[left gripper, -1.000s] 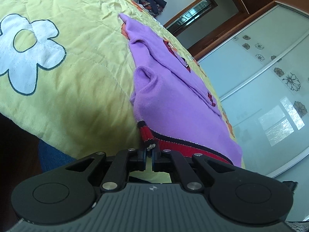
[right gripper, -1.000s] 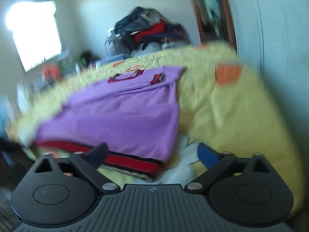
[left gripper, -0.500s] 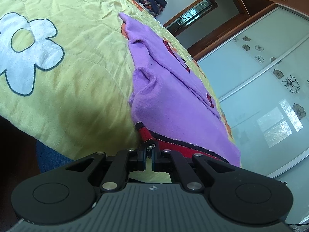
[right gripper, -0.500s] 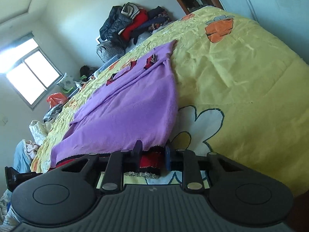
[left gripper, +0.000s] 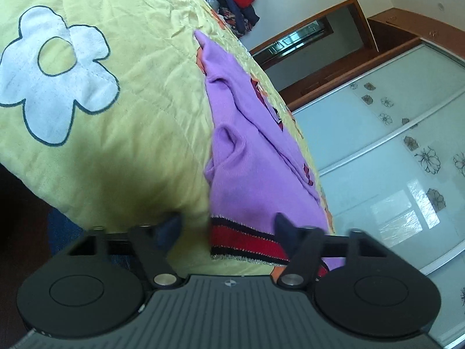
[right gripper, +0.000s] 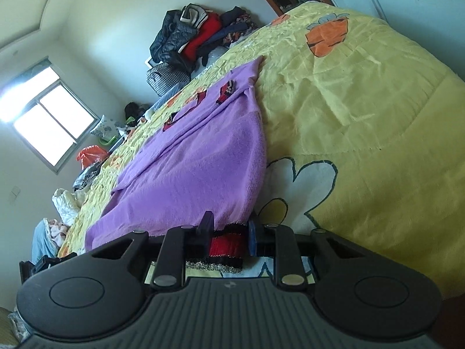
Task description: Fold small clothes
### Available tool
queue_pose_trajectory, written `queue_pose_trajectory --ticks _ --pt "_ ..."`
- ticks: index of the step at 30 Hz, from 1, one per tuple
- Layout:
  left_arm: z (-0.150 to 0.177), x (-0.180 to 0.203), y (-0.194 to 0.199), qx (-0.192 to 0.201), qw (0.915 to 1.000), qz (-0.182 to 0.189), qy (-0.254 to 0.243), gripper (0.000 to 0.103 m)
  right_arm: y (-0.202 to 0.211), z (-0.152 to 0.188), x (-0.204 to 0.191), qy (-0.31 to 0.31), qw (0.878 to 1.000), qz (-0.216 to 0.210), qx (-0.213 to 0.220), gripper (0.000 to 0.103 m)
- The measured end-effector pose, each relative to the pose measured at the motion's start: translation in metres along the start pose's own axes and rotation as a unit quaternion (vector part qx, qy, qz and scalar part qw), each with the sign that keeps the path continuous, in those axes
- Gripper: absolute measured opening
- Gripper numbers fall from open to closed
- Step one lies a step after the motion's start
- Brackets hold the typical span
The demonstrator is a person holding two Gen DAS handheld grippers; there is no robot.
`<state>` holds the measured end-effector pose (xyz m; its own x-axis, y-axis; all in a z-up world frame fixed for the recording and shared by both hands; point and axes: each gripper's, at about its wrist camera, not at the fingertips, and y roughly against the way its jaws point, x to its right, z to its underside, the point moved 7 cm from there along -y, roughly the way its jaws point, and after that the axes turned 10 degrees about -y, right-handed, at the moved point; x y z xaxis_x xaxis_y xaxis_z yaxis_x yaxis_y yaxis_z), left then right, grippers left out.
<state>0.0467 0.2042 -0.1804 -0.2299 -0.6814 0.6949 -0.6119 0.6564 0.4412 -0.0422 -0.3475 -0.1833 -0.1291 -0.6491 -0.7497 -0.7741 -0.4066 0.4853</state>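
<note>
1. the left gripper point(left gripper: 228, 226) has its two fingers spread wide, with nothing pinched between them.
2. the left-hand finger point(left gripper: 170, 228) sits over bare yellow quilt point(left gripper: 145, 110), apart from the cloth.
3. in the gap between the fingers lies one corner of the purple sweater point(left gripper: 250, 174), its red and black striped hem point(left gripper: 244, 242) flat on the quilt; the corner's edge falls nearer the middle of the gap than either finger.
4. the right-hand finger point(left gripper: 286, 229) crosses over the hem band; contact with it cannot be told.
5. ahead of the fingers the sweater runs away across the bed, with a raised fold just beyond the hem; a white flower patch point(left gripper: 55, 69) lies far out past the left-hand finger, and glass wardrobe doors point(left gripper: 401, 151) stand off beyond the right-hand one.
6. the right gripper point(right gripper: 229, 231) has its fingers drawn in narrow around the hem point(right gripper: 225, 245) at the sweater's point(right gripper: 200, 168) other corner; the bunched red band fills the gap between them.
7. the dark left-hand finger point(right gripper: 207, 226) lies against the purple fabric, and the blue-padded right-hand finger point(right gripper: 252, 238) sits at the garment's outer edge, over a white flower point(right gripper: 308, 183) on the quilt point(right gripper: 363, 116).
8. beyond these fingers the sweater stretches flat up the bed, toward a pile of clothes point(right gripper: 200, 35) at the far end, with a window point(right gripper: 46, 125) off past the left-hand finger.
</note>
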Motion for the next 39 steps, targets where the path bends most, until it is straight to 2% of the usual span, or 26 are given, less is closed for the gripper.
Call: queue_pose_trajectory --ticks 4,5,6,10,11,12,16,19,23,27,31,34,37,39 --pt "0.000 -0.002 -0.005 -0.011 0.9999 -0.010 -0.002 0.032 -0.001 0.000 0.000 0.000 1.000 -0.001 0.005 0.022" --pt "0.001 -0.004 -0.004 -0.010 0.9998 -0.017 -0.004 0.021 -0.001 0.000 -0.001 0.002 1.000 0.000 0.010 0.022" --pt "0.003 -0.007 -0.004 -0.010 0.9997 -0.020 -0.003 0.002 -0.001 0.001 -0.001 0.003 1.000 0.001 0.013 0.022" --pt "0.004 -0.010 0.003 0.017 0.9997 -0.009 0.015 0.002 -0.002 0.001 -0.006 0.019 1.000 0.012 0.013 0.021" --pt "0.004 -0.008 0.006 0.023 0.9996 -0.006 0.016 0.002 -0.001 0.001 -0.006 0.018 1.000 0.006 0.012 0.008" --pt "0.005 -0.005 0.008 0.027 0.9995 -0.006 0.017 0.002 -0.001 0.002 -0.006 0.018 1.000 0.003 0.011 0.005" --pt "0.004 0.012 0.017 0.038 0.9992 0.010 0.000 0.002 0.009 0.003 -0.012 0.015 0.999 -0.029 0.023 0.004" --pt "0.004 0.028 0.027 0.060 0.9972 0.042 -0.014 0.002 0.021 0.000 -0.024 0.020 0.998 -0.057 0.032 0.004" --pt "0.006 0.053 0.047 0.113 0.9882 0.101 -0.027 0.002 0.043 -0.008 -0.042 0.020 0.994 -0.097 0.046 0.005" --pt "0.016 0.072 0.062 0.130 0.9827 0.129 -0.025 0.002 0.066 -0.017 -0.055 0.008 0.989 -0.138 0.055 0.005" --pt "0.028 0.081 0.074 0.133 0.9802 0.146 -0.015 0.002 0.077 -0.022 -0.058 -0.010 0.986 -0.156 0.055 0.005" --pt "0.027 0.076 0.082 0.157 0.9757 0.153 0.007 0.002 0.075 -0.029 -0.056 -0.041 0.982 -0.175 0.058 0.005" --pt "0.014 0.068 0.084 0.183 0.9707 0.153 0.033 0.002 0.066 -0.046 -0.060 -0.055 0.978 -0.191 0.067 0.005" --pt "-0.002 0.062 0.079 0.195 0.9681 0.150 0.048 0.002 0.056 -0.062 -0.062 -0.054 0.978 -0.186 0.074 0.005"
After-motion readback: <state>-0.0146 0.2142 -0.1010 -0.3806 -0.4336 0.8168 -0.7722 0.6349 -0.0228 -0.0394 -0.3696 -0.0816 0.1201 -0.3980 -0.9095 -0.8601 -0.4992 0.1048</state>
